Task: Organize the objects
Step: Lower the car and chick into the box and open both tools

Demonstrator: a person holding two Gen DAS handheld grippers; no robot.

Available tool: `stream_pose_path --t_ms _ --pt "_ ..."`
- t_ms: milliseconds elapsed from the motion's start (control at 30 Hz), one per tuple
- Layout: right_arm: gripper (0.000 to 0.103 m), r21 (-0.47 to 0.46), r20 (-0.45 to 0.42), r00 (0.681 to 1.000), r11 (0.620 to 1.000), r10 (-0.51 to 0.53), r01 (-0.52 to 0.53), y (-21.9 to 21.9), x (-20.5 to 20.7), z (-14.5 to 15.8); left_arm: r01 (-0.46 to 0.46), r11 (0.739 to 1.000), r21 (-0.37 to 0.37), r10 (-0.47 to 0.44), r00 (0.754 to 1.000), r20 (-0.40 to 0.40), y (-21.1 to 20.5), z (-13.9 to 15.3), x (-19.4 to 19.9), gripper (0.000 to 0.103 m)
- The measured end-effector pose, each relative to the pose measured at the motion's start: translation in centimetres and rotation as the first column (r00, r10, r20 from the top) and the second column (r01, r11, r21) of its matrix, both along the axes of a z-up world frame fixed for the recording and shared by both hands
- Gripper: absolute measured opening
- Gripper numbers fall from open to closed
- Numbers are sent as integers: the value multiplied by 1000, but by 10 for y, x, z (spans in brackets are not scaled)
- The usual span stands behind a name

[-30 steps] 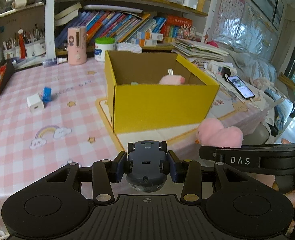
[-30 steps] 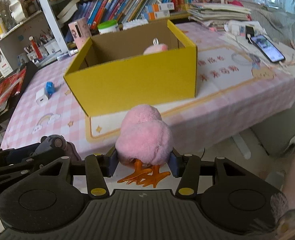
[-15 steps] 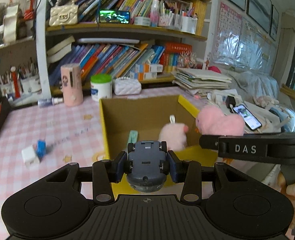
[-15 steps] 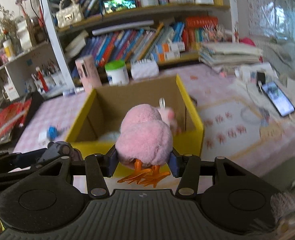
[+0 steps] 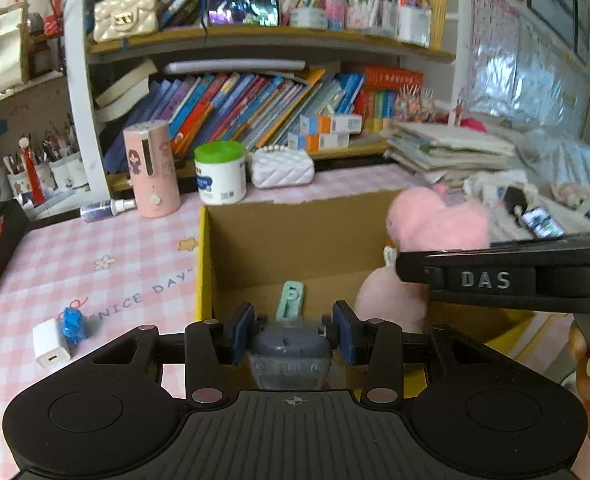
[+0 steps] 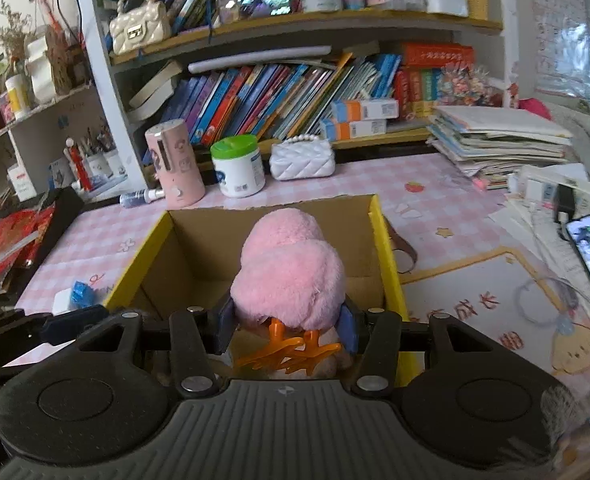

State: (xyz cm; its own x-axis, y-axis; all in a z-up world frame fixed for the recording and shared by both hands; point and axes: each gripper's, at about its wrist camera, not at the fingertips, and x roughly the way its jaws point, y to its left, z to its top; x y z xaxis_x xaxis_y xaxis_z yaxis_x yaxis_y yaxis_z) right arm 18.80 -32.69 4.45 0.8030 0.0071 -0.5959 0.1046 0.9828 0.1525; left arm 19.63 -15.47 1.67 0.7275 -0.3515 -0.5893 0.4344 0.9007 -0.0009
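Far left on the pink check cloth: white charger (image 5: 51, 344) and small blue toy (image 5: 73, 324), touching, untouched, well apart from the yellow box (image 5: 203, 264). Changed within the last second: both tools brought up from the near table edge, in front of the box wall, to a position above the open box, interior floor now in sight. Hence both items judged ready for dropping, release being the step in hand. Next, the left gripper (image 5: 293, 332): narrow opening, no wider than before, blue pads pressed to the sides of the grey toy car (image 5: 291, 354); car blurred and lower between the pads than half a second ago, so possibly slipping or tilting, yet seemingly gripped. Beyond it on the box floor, a mint-green item (image 5: 293, 300) and a pale pink plush (image 5: 391, 300). Further right, the right gripper (image 6: 287, 322): wider span, clamped on the pink plush chick (image 6: 289, 272), orange feet hanging toward the camera, body above the box's right half, not yet inside. Phone (image 6: 589, 256) far right on the table, apart.
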Motion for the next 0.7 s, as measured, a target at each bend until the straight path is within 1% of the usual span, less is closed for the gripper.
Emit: stream_pose_path --t_ms 200,300,433,533,700 --pt "47 -6 -74 993 996 94 -94 1 36 -22 -13 997 73 17 998 -55 -14 -23 18 41" --pt "47 -4 -113 984 991 136 -137 1 51 -31 -20 997 81 25 998 -59 -16 -28 20 41" --pt "47 0 -156 969 981 192 -194 2 64 -41 -28 993 113 33 999 -39 -22 -30 21 42" --pt "48 -5 -166 960 974 224 -228 2 69 -47 -42 992 120 47 998 -38 -24 -30 23 44" --pt "50 33 -169 948 963 269 -267 -3 73 -48 -50 990 130 55 998 -37 -28 -31 25 46"
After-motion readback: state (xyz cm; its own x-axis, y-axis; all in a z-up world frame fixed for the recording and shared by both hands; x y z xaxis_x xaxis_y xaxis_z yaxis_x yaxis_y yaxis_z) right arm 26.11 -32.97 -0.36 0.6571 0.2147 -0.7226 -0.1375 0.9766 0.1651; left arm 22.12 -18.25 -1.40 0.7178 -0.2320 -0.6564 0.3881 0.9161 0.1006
